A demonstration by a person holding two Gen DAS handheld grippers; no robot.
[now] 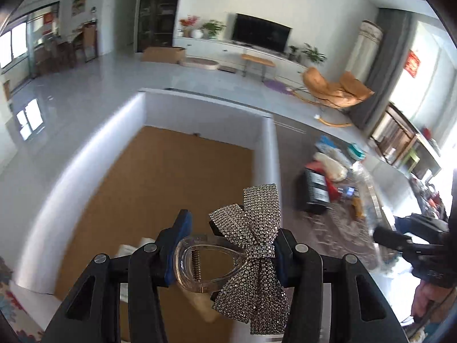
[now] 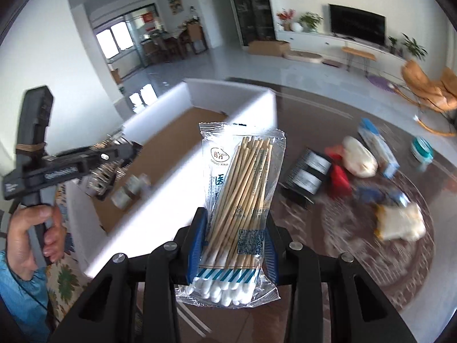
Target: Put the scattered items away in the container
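Observation:
My left gripper [image 1: 228, 243] is shut on a clear hair claw clip with a rhinestone bow [image 1: 251, 243] and holds it above the open white box [image 1: 268, 154] with a brown cardboard floor. My right gripper [image 2: 235, 237] is shut on a clear packet of wooden cotton swabs [image 2: 242, 194], held upright just right of the box's near wall [image 2: 182, 177]. The left gripper with the bow clip [image 2: 105, 168] shows over the box in the right wrist view. A few small items [image 2: 131, 188] lie inside the box.
Scattered items lie on the dark patterned table right of the box: a black packet [image 2: 308, 174], a red packet [image 2: 340, 180], a white bag [image 2: 360, 157], a blue-white carton [image 2: 377, 151], a teal-lidded jar [image 2: 421, 151], a bread-like pack [image 2: 400, 223]. My hand [image 2: 34, 234] grips the left handle.

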